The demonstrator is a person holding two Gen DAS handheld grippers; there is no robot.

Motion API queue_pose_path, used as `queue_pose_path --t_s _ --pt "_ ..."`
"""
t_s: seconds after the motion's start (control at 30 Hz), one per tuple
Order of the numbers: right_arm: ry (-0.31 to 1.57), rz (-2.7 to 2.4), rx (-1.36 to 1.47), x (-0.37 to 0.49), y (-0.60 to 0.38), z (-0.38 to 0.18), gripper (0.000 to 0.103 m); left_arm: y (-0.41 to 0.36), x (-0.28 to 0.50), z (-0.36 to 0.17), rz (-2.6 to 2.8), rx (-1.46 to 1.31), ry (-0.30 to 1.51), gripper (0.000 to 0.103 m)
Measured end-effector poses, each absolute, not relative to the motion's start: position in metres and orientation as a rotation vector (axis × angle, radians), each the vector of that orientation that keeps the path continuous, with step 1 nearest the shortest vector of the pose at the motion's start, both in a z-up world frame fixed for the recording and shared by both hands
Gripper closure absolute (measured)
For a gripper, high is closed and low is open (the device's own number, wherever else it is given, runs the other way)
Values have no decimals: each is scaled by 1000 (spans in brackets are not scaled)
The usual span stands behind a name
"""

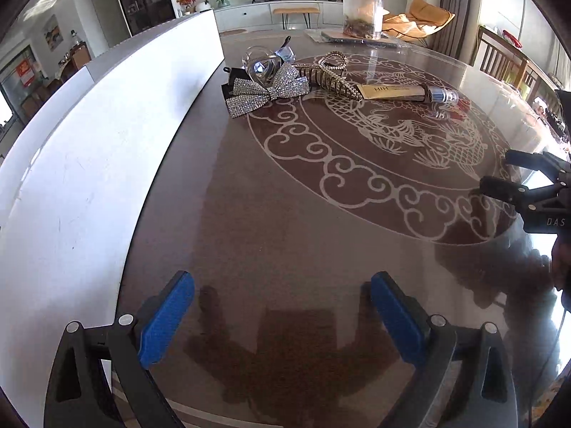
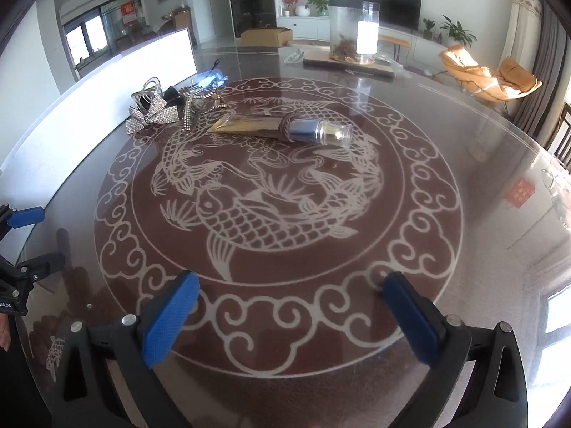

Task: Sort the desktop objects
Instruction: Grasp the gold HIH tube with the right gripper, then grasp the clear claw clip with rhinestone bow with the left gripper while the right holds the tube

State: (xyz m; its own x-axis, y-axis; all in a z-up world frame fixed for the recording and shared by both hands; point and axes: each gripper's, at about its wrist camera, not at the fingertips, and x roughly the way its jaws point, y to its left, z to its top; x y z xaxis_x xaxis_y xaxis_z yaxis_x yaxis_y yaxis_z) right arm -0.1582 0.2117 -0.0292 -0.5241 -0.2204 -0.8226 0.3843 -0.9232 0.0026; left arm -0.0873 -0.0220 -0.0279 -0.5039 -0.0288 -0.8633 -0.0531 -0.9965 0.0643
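Along the left side of the round glass-topped table (image 1: pixel 285 235) stands a long white box (image 1: pixel 107 135), its wall running beside the table's rim and fencing off that flank. The left gripper (image 1: pixel 282 317) hovers low over bare glass near that wall, its blue pads spread wide with nothing between them. Farther in, close to the box's far end, the small things lie bunched: a rhinestone bow (image 1: pixel 269 93) resting against a clear heart-shaped piece (image 1: pixel 258 62), then a gold claw clip (image 1: pixel 333 76), then a gold tube (image 2: pixel 282 126) with a clear cap, lying on its side out over the fish pattern. The bow looks light and floppy, best pinched at its centre knot; the clip is stiff but open-toothed and likely to snag, so its spine seems the safer hold; the tube is probably smooth and apt to roll, so a grip across the body rather than the slick cap would suit. The clear piece may be fragile, and the glass top is slippery. The right gripper (image 2: pixel 291 317) is likewise wide apart and empty, over the border scrollwork, with broad open room ahead and to the right. A jar (image 2: pixel 353 32) stands well apart at the far edge.
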Motion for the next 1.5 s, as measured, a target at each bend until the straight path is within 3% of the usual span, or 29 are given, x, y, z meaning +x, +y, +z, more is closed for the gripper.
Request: queue_pose_path --t_s 0.1,0.43,0.7,0.73,0.8,0.83,0.87,0.9,1.33,1.5 --pt "320 -2395 1250 -183 207 -30 0 -28 -85 -32 2716 -1523 35 0" --pt "442 -2205 1205 -281 175 -30 0 -29 -81 -30 2763 -1465 20 0" --pt "481 -2141 1310 -300 147 -30 0 -29 -82 -29 2763 -1466 20 0" --pt "483 -2139 1312 -299 147 -30 4 -29 -82 -29 2762 -1466 20 0" --pt "481 -2135 1274 -292 146 -26 28 -29 -83 -29 2762 -1466 21 0" --pt "479 -2144 1255 -288 146 -22 53 -29 -82 -29 2762 -1465 20 0" --pt "478 -2152 1258 -284 146 -21 66 -29 -82 -29 2762 -1465 21 0" --pt "473 -2154 1256 -280 146 -20 71 -29 -82 -29 2762 -1466 21 0" --pt "415 -2361 1180 -165 167 -23 73 -30 -81 -28 2762 -1466 20 0" --pt "306 -2445 1182 -146 173 -24 73 -30 -81 -28 2762 -1466 22 0"
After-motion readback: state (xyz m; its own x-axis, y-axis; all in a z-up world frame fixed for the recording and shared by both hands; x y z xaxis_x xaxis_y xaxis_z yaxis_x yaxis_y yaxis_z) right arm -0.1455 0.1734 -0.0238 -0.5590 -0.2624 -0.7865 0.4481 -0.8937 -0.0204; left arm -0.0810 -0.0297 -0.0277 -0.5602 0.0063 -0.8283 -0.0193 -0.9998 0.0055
